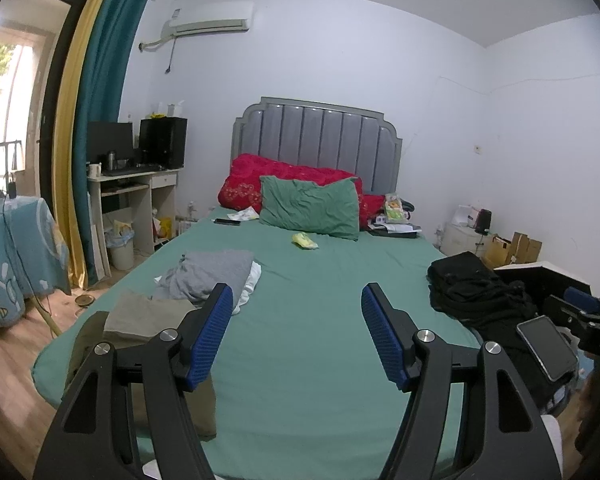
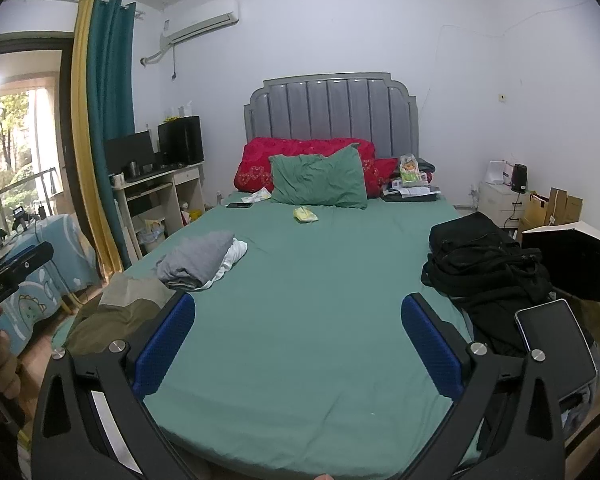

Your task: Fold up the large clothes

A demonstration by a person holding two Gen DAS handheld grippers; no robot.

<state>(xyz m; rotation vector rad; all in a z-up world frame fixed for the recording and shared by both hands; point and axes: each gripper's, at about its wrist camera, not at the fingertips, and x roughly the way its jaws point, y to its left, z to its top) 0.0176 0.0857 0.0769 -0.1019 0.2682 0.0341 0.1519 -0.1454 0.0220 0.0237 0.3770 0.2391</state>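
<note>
Left wrist view: the left gripper [image 1: 297,304] occupies the lower frame, its blue pads [image 1: 212,336] spread wide with nothing between them, above the foot of the green bed sheet [image 1: 320,320]. At lower left, folded olive clothes [image 1: 140,320] lie at the sheet's edge, long axis running from the lower left toward the frame's centre. Just beyond, a grey folded garment [image 1: 212,276] rests on a white one [image 1: 250,286]. At right, a pile of black clothes [image 1: 476,292] runs along the bed's right edge. Farther up sit a yellow packet [image 1: 305,240], a green pillow [image 1: 310,206] and a grey headboard [image 1: 316,136].

Right wrist view: the right gripper [image 2: 298,312] is likewise spread wide and empty, over the sheet's centre; the black pile [image 2: 484,264] lies at mid-right.
</note>
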